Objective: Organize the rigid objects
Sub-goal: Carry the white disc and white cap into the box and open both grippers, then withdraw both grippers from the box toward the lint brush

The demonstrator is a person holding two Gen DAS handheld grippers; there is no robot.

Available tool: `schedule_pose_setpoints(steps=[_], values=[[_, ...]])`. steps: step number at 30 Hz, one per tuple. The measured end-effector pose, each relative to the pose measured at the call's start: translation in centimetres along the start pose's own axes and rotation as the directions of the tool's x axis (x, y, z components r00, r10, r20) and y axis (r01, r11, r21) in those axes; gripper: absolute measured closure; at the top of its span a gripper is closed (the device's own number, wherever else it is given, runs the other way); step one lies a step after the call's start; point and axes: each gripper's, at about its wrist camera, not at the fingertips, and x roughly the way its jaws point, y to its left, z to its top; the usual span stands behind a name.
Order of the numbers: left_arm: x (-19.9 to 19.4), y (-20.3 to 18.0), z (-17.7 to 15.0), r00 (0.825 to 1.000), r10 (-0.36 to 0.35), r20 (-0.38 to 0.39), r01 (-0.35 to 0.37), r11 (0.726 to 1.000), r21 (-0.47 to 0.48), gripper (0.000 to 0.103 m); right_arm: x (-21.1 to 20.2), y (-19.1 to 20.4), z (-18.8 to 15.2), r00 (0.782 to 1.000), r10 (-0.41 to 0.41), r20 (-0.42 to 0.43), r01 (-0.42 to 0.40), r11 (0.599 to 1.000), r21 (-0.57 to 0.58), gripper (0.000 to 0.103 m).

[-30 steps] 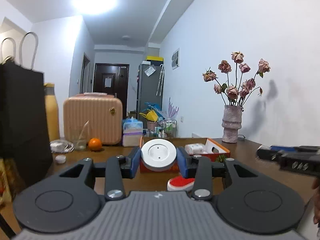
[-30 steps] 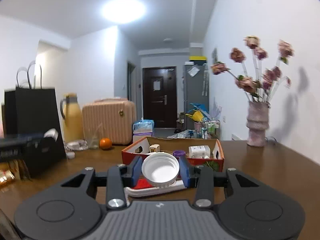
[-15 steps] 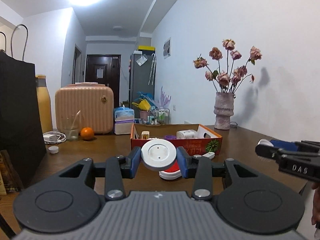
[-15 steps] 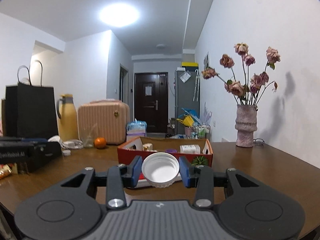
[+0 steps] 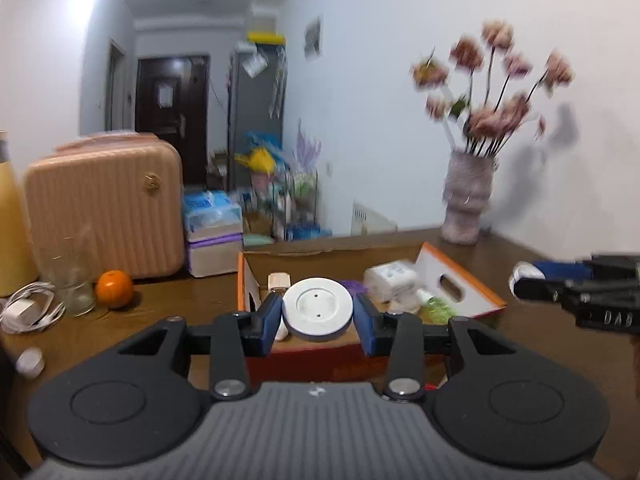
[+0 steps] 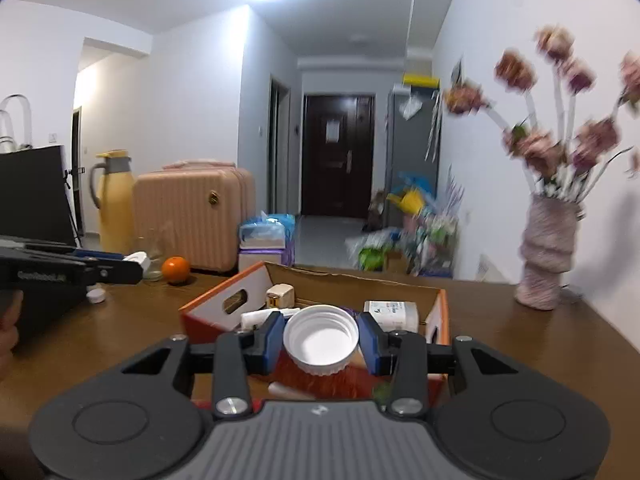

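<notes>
On the far left of the worktop, in the left wrist view, a coiled white charger cable lies beside an empty glass and an orange, with a peach suitcase standing behind them; none of these look involved in the sorting.

Right of them sits the open cardboard box, orange-rimmed, which seems to be the collecting place: it already holds a small beige cube and a white multi-socket block.

The left hand-held gripper is clamped edge-on across a round white disc, pads pressing its rim from both sides, and carries it just over the near wall of the box, probably so it can be let go inside.

In the right wrist view, the right hand-held gripper likewise pinches a white ribbed bottle cap by its rim, hollow side facing the camera, above the near part of the box by a white labelled bottle. Holding both pieces by the edge keeps them level and lets them drop free.

At the far right stands a vase of dried flowers, well apart from the box.
</notes>
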Motion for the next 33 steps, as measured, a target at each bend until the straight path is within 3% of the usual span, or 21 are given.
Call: schedule_pose_setpoints(steps=[3,6,11,14,16,18,20,25,28,30,33], values=[[6.5,1.2,1.2,0.989,-0.053,-0.141,0.053,0.999,-0.007,0.063,7.4,-1.9,2.0,0.989,0.060,-0.132,-0.055,0.998,0.039,0.064],[11.7,1.7,0.9,0.968,-0.052,-0.247,0.060,0.998,0.024,0.063,14.0,-2.7,2.4,0.965,0.094,-0.244,-0.080,0.994,0.068,0.064],[16.1,2.6,-0.2,0.945,-0.070,-0.319,0.091,0.994,0.052,0.063,21.3,-1.8,1.0,0.931,0.042,-0.363,-0.049,0.999,-0.011,0.064],[18.1,2.8,-0.7,0.927,-0.063,-0.370,0.092,0.994,0.060,0.063,23.8,-1.6,0.3,0.910,0.005,-0.414,-0.026,0.999,-0.047,0.063],[19.1,2.8,-0.7,0.924,-0.042,-0.380,0.072,0.995,0.067,0.063,24.7,-1.6,0.3,0.905,-0.007,-0.426,-0.019,0.998,-0.057,0.063],[19.5,3.3,-0.7,0.931,-0.041,-0.364,0.066,0.996,0.057,0.062,24.5,-1.7,0.5,0.914,-0.003,-0.407,-0.020,0.998,-0.054,0.061],[19.3,3.4,-0.6,0.927,-0.059,-0.370,0.074,0.997,0.026,0.061,24.1,-1.5,0.6,0.916,-0.011,-0.401,-0.014,0.998,-0.059,0.051],[16.6,3.8,0.9,0.923,-0.050,-0.381,0.045,0.999,-0.022,0.060,20.5,-0.8,2.0,0.932,-0.048,-0.358,0.007,0.993,-0.115,0.051],[13.2,4.2,2.1,0.934,-0.029,-0.356,0.017,0.999,-0.036,0.054,17.0,-0.7,3.7,0.939,-0.064,-0.338,0.021,0.991,-0.129,0.047],[10.5,4.2,3.0,0.948,-0.022,-0.317,0.008,0.999,-0.045,0.047,14.3,-0.7,4.5,0.944,-0.071,-0.323,0.033,0.992,-0.124,0.037],[6.7,3.9,3.6,0.965,0.035,-0.259,-0.045,0.998,-0.032,0.040,10.3,-0.5,4.6,0.951,-0.057,-0.305,0.028,0.995,-0.099,0.035]])
